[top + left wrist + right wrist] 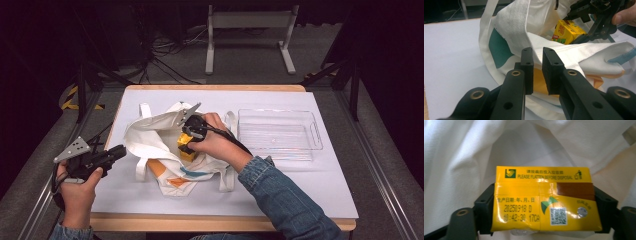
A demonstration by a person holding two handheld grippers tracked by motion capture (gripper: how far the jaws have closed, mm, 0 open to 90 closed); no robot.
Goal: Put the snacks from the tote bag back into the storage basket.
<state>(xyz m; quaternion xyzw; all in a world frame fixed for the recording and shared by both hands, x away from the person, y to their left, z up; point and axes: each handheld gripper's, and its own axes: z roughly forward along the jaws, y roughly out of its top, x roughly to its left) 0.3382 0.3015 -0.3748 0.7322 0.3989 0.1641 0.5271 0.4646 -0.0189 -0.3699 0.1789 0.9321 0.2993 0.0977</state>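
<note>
White surface, cloth bag lying open. Left tool nearly shut, pinching bag edge. Right tool inside bag mouth, jaws clamped on yellow juice carton. Step: taking carton out. Next: lift clear toward clear tray on its right.
</note>
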